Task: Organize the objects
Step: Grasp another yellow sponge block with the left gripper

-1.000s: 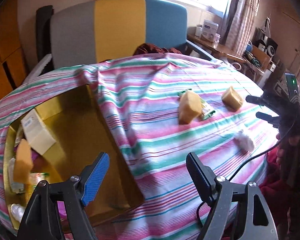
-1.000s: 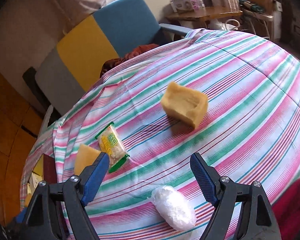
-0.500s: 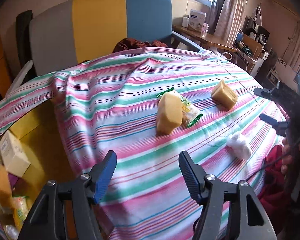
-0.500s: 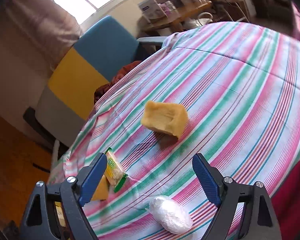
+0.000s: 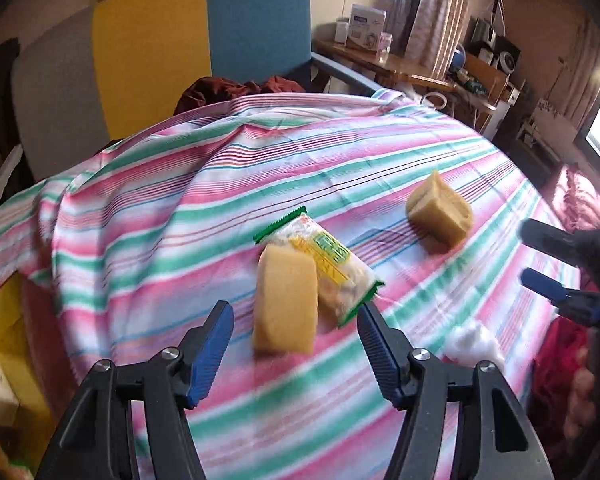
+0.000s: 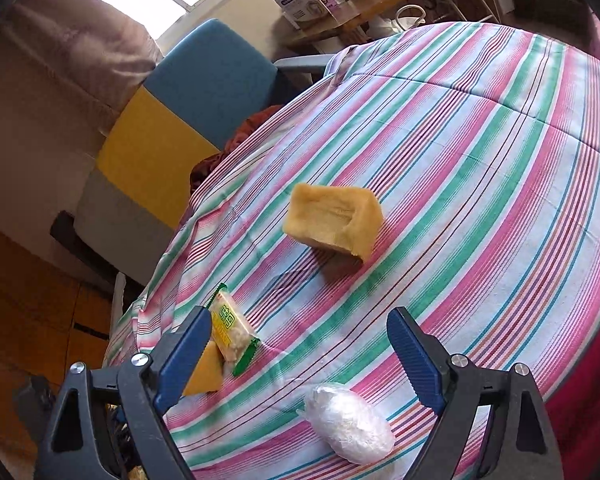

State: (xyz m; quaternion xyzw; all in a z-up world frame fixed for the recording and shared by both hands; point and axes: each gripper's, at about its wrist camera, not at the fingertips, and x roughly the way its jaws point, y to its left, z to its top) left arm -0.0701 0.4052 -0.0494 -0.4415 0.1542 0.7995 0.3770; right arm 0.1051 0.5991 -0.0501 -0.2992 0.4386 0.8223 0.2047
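A yellow sponge block (image 5: 286, 300) lies on the striped tablecloth (image 5: 220, 200), just ahead of my open, empty left gripper (image 5: 294, 330). A green-edged snack packet (image 5: 332, 268) lies against its right side. A second tan sponge block (image 5: 440, 210) lies farther right; it shows in the right wrist view (image 6: 334, 220) ahead of my open, empty right gripper (image 6: 300, 344). A white wrapped ball (image 6: 350, 424) lies on the cloth between the right gripper's fingers, near the edge. The right gripper also shows in the left wrist view (image 5: 556, 264). The packet (image 6: 232, 328) sits by the right gripper's left finger.
A yellow box (image 5: 4, 340) with items inside sits at the left edge of the table. A grey, yellow and blue chair (image 5: 160, 52) stands behind the table with dark red cloth (image 5: 236, 88) on its seat. A cluttered wooden desk (image 5: 400, 64) stands at the back right.
My left gripper has swung right, away from the yellow box and toward the yellow sponge block and packet. The right gripper has tilted and moved slightly; both stay open.
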